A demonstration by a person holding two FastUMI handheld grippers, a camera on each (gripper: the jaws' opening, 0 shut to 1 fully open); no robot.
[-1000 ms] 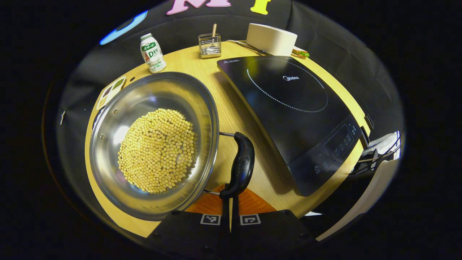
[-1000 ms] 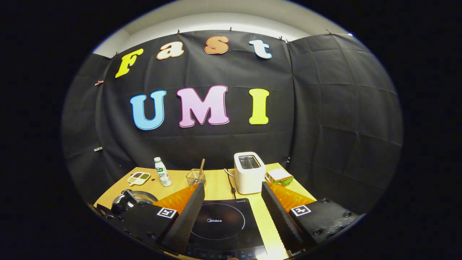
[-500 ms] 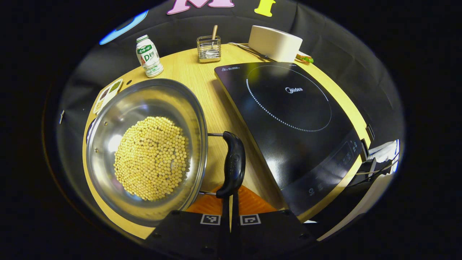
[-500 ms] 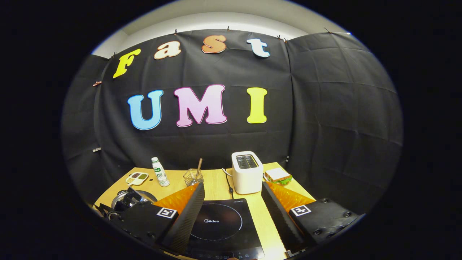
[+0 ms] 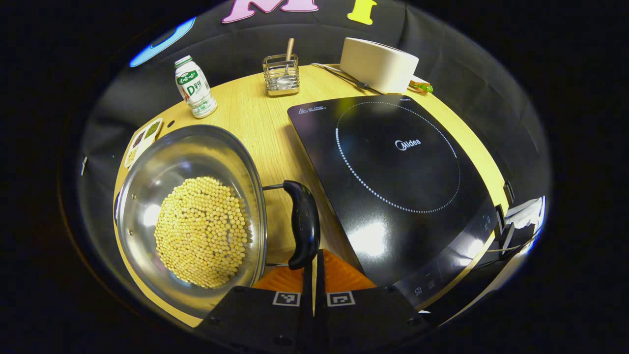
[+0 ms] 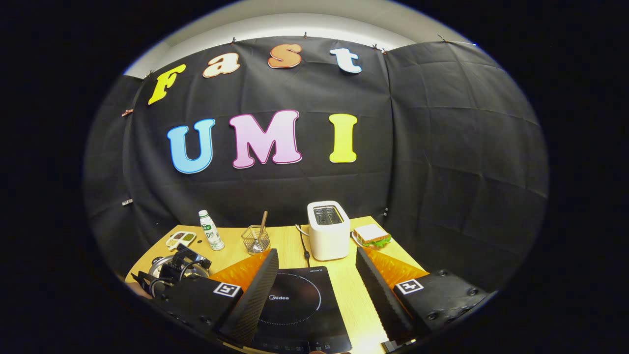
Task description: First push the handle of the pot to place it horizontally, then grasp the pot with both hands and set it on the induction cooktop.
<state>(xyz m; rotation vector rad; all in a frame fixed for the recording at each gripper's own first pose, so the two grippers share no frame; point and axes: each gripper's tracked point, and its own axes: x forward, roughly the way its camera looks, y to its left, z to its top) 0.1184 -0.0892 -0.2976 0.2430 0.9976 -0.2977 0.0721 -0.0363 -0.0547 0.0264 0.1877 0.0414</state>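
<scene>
Brimming with yellow beans (image 5: 201,231), steel pot (image 5: 147,169) beside bare cooktop (image 5: 398,177)

Wooden table (image 5: 255,118), light finish, carries everything. Near its left side sits 1 steel pot (image 5: 147,196) holding yellow beans. An induction cooktop (image 5: 393,172), black glass, lies flat on the right half, just beside the pot. Along the far edge: 1 small sectioned dish (image 5: 142,140), 1 white bottle (image 5: 194,88) upright, 1 wire basket (image 5: 281,74) with a spoon, 1 white toaster (image 5: 378,64), and 1 sandwich (image 6: 372,235) at the far right corner.
</scene>
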